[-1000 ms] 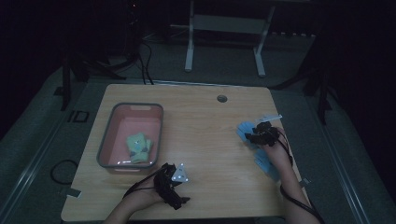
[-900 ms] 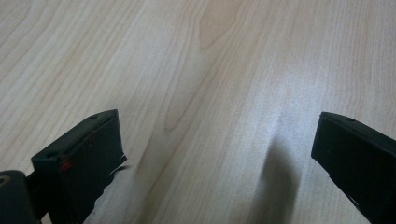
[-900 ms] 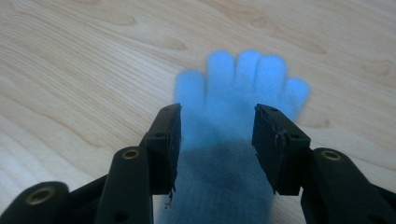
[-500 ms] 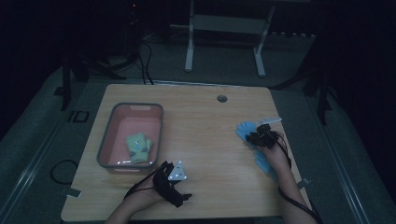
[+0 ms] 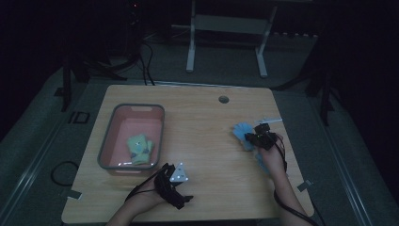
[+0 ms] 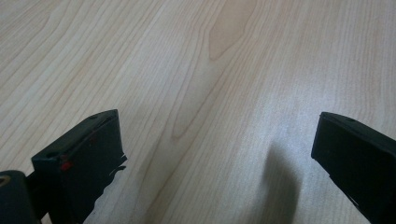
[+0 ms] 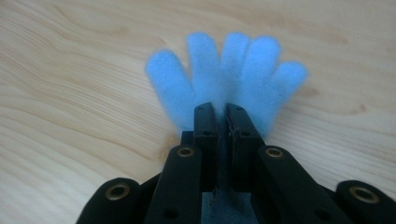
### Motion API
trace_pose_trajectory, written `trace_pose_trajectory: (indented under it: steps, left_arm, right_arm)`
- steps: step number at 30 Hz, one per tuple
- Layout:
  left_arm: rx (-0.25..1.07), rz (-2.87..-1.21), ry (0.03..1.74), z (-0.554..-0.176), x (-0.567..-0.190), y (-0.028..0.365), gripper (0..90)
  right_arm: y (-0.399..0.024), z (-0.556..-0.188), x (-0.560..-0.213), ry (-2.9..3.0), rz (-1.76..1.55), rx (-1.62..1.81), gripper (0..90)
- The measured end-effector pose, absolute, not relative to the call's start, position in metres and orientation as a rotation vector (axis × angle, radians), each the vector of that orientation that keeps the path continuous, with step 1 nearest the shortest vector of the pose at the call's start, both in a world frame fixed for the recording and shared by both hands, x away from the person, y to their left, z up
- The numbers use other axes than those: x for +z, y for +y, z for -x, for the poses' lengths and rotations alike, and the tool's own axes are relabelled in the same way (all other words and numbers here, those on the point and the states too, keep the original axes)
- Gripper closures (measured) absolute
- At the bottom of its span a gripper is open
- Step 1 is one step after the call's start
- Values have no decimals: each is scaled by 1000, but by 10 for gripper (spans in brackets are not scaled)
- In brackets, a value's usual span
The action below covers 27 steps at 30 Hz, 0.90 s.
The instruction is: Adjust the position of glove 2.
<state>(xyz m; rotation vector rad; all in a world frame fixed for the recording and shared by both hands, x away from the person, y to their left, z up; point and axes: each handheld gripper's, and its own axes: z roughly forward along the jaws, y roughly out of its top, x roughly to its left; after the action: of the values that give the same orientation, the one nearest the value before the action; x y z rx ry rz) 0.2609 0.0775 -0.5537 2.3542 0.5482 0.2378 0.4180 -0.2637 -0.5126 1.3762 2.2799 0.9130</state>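
The right tool [image 7: 222, 109] has its two black jaws drawn together on a blue fleece glove [image 7: 229, 77], which lies flat on the wooden desk [image 7: 70, 93]. A thin strip of the blue fabric is pinched between the jaw faces. The glove's five fingers fan out on the desk surface directly beyond the jaw tips. In the high view the right tool [image 5: 256, 136] sits over the near edge of the blue glove [image 5: 241, 131], with the glove extending from the tool toward the middle of the desk [image 5: 207, 117], and the person's right hand [image 5: 272, 157] and forearm trail back from the tool toward the bottom edge of the picture. The left tool [image 6: 219, 140] has its jaws set wide apart, with nothing between them but bare wood grain; a soft shadow falls on the desk just inside the jaw at the right of that view. In the high view the left tool [image 5: 184, 197] rests low over the near part of the desk, carrying a grey three-cornered plate [image 5: 179, 173] on top, with a black cable trailing from it. Just beyond and to the left of the left tool stands a pink tub [image 5: 133, 135] with a grey rim. Inside the tub lies a yellow-green glove [image 5: 139, 148] near its nearer end. A round cable hole [image 5: 223, 100] is set in the desk well beyond both tools.
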Motion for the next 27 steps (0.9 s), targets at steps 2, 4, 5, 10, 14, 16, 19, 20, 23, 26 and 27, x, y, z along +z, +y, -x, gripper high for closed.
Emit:
trace_pose_trajectory:
  steps: [2,4,5,10,14,16,19,20,23,26,27]
  left_arm:
    - [237,-2356,549,-261,-554,77,25]
    - [242,-2357,549,-261,-554,77,25]
    - [246,-2358,545,-260,-554,77,25]
    - [248,-2356,543,-260,-554,77,25]
    - [251,-2357,538,-260,-554,77,25]
    - [251,-2357,538,-260,-554,77,25]
    - [256,-2375,518,-260,-554,77,25]
    - [253,-2374,519,-260,-554,77,25]
    - [252,-2379,517,-260,-555,78,25]
    - [250,-2375,519,-259,-555,77,25]
    - [247,-2372,519,-259,-555,77,25]
  right_arm:
    - [-254,-412,-504,2273,-1367,947,849]
    - [-245,-406,-496,2257,-1380,975,850]
    - [-240,-403,-492,2250,-1374,984,849]
    - [-213,-385,-479,2220,-1376,991,850]
    - [-199,-374,-475,2208,-1376,990,850]
    - [-193,-369,-474,2206,-1378,983,850]
    - [-172,-348,-470,2187,-1380,988,851]
    - [-169,-344,-471,2183,-1378,988,850]
    - [-164,-336,-473,2170,-1383,996,851]
    - [-162,-329,-478,2143,-1377,969,851]
    - [-162,-327,-480,2141,-1392,973,851]
